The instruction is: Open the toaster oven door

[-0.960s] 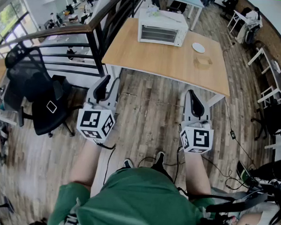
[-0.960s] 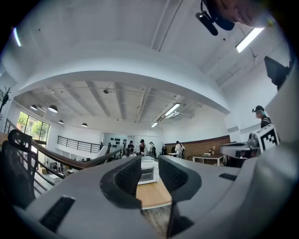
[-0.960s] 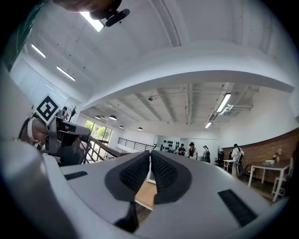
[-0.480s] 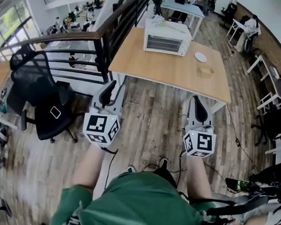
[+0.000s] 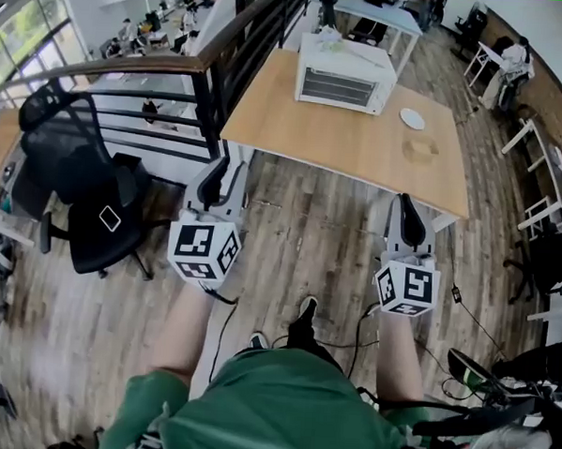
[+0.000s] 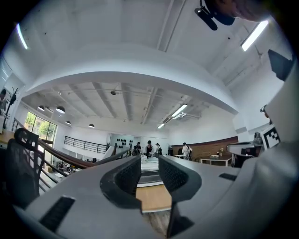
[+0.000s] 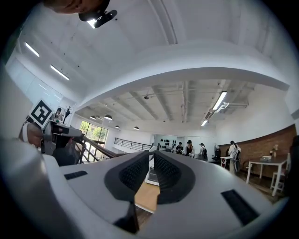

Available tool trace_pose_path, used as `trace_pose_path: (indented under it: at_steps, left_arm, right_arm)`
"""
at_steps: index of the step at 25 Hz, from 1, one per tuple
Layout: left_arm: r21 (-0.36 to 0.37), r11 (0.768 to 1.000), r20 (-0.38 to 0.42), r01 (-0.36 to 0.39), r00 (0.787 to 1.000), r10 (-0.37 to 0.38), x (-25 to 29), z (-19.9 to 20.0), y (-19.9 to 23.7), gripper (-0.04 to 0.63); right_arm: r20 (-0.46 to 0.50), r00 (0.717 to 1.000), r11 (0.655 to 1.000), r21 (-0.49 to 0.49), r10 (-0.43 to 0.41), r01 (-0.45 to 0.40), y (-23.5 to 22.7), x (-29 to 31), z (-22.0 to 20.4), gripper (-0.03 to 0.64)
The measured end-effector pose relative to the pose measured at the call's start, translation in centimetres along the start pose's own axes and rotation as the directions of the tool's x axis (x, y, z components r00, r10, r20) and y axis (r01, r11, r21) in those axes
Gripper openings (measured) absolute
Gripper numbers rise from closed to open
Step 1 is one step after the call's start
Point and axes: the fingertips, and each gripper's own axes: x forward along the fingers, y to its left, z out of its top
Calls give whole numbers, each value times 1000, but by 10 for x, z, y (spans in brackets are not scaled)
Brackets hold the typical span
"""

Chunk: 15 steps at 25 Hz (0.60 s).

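Note:
A white toaster oven (image 5: pixel 347 74) stands at the far edge of a light wooden table (image 5: pixel 314 136), its door closed. Both grippers hang over the wood floor, well short of the table's near edge. My left gripper (image 5: pixel 215 181) points at the table's left part, its jaws a small gap apart and holding nothing. My right gripper (image 5: pixel 409 219) points at the table's right part, jaws almost together, empty. The left gripper view looks past my left gripper (image 6: pixel 149 161) to the toaster oven (image 6: pixel 149 176) far off. Beyond my right gripper (image 7: pixel 151 156) sits the toaster oven (image 7: pixel 152 176).
A white plate (image 5: pixel 412 119) and a small wooden object (image 5: pixel 420 149) lie on the table's right part. A black office chair (image 5: pixel 76 189) stands at the left and a dark railing (image 5: pixel 204 74) runs beside the table. Cables (image 5: pixel 350 340) trail across the floor by my feet.
The table and toaster oven have drifted lower and to the right in the head view. The right gripper has shifted right and down. One foot has stepped forward.

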Motion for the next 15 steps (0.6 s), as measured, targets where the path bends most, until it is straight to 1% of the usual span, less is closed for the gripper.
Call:
trace_pose_path:
  at_steps: [3,7,10,15]
  left_arm:
    - [-4,999,-22,-36,999,36,20,-5,6,130]
    - [4,998,-34,-68,997,68,61,-8,7,130]
    - [11,997,-46,-75,996,76,96,-12,1,130]
    - [19,997,-66,-80,995,81,143,-19,-21,130]
  right_arm:
    - [10,1000,1000,21,9,-9,-17,22,-4,34]
    - [31,999,998,57,21,-23,-48,59,-14,42]
    - [14,999,996,77,41,-42,-70,85,-27,71]
    - [9,998,993,104,62,-63,-112,116,-41,71]
